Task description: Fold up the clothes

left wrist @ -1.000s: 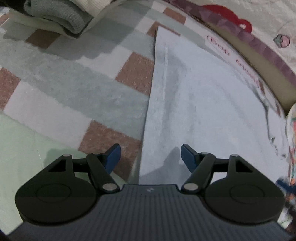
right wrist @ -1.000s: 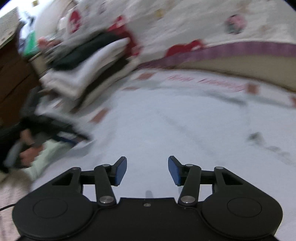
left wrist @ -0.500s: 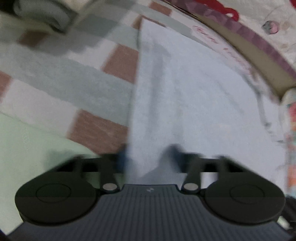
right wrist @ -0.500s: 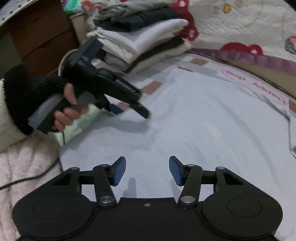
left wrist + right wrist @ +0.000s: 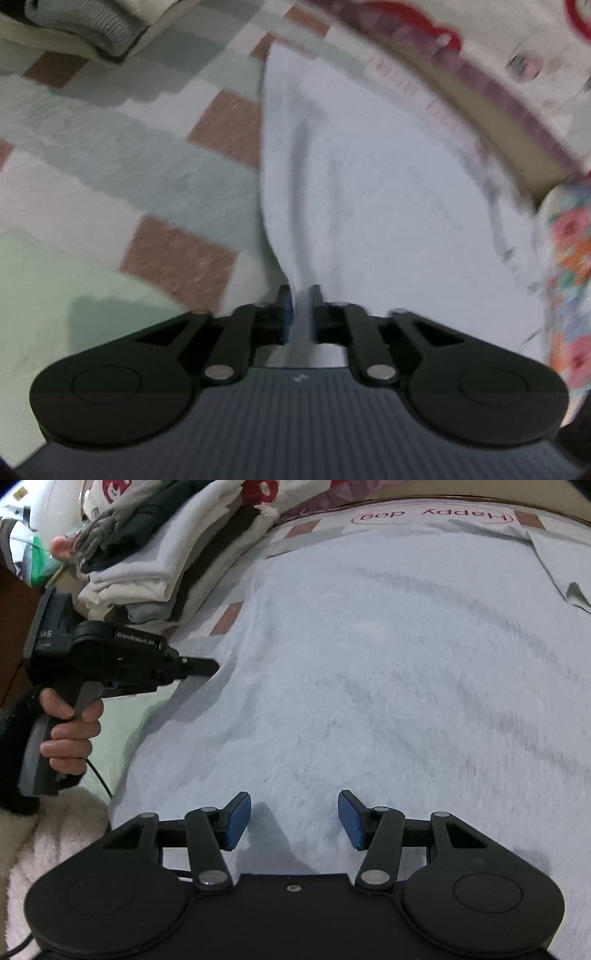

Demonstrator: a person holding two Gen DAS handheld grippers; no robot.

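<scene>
Gripping: left gripper point(image 5: 299, 310), jaws pressed together on the left edge of a pale blue fleece garment point(image 5: 388, 206), a ridge of cloth rising from the pinch.
Waiting: right gripper point(image 5: 294, 819), blue pads apart and empty, poised low over the near part of the same garment point(image 5: 369, 672).
Holder: a person's hand point(image 5: 70, 731) wraps the left tool's handle, seen from the right wrist view, with a dark cuff behind it.
Garment: spread wide and mostly flat on a checked bedcover point(image 5: 110, 155) of grey, white and brown squares; its far right corner, seen from the right wrist, looks turned or creased.
Progress: judged from the flat spread, this piece shows no completed fold; one edge is secured, which suits either lifting it over for a fold or tugging it smooth beforehand.
Done elsewhere: a stack of folded clothes point(image 5: 159, 554) sits at the far left of the bed, white, grey and dark layers.
Left to do: the fleece needs folding down to stack size, likely with the right gripper taking a second hold.
Surroundings: a strip printed "Happy dog" point(image 5: 432, 517) lies beyond the garment; a floral fabric point(image 5: 569, 258) borders its right side.
Obstacles: the stack stands near the gripped edge; thick fleece may slip or bunch.
</scene>
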